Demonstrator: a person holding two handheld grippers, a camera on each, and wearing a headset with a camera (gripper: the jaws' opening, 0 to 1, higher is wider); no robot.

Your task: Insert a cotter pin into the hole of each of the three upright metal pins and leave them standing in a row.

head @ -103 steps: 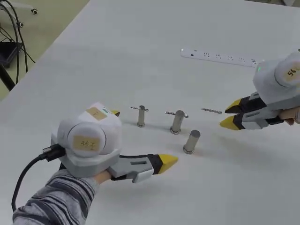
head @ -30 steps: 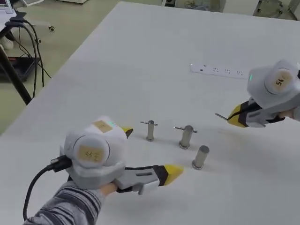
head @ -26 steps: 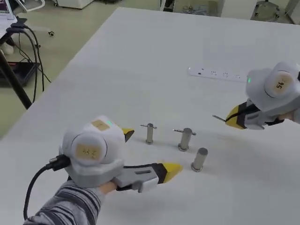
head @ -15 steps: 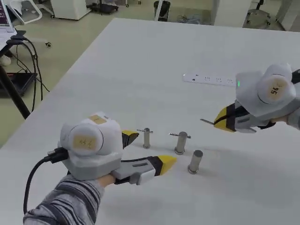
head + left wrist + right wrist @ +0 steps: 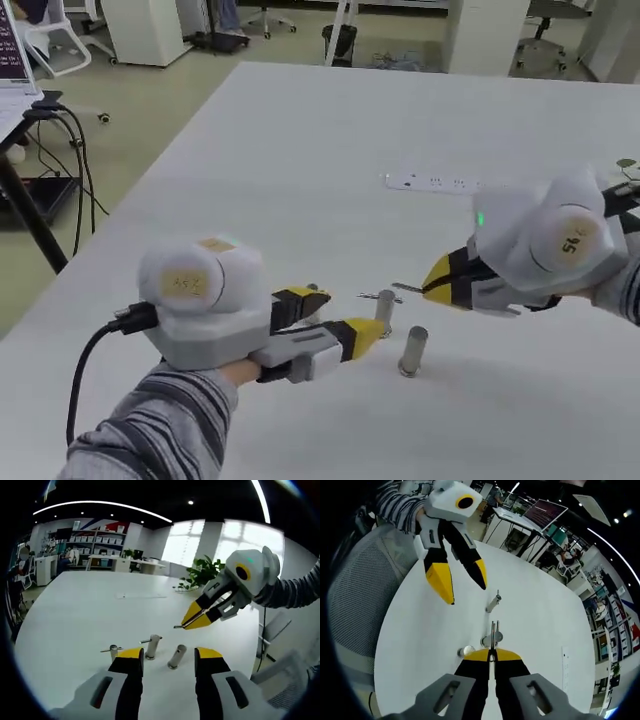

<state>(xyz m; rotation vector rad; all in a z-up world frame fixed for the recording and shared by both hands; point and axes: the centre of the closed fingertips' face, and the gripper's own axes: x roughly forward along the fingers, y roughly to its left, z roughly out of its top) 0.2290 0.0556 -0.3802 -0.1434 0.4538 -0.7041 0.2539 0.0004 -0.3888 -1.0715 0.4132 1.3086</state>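
Three upright metal pins stand on the white table. The middle pin and the left pin each carry a cotter pin through the top. The bare pin stands nearest me. My right gripper hovers just right of the pins, shut on a cotter pin that points left from its tips; its own view shows that cotter pin above the middle pin. My left gripper is open just left of the pins, covering most of the left pin. The bare pin lies ahead between its jaws.
A white power strip lies on the table beyond the pins. The table's left edge drops to a floor with cables and a stand. Office chairs and desks stand further back.
The cotter pin lay on the table before; my right gripper shut on it, lifted it and carried it left toward the pins. My left gripper moved right, close to the pins.
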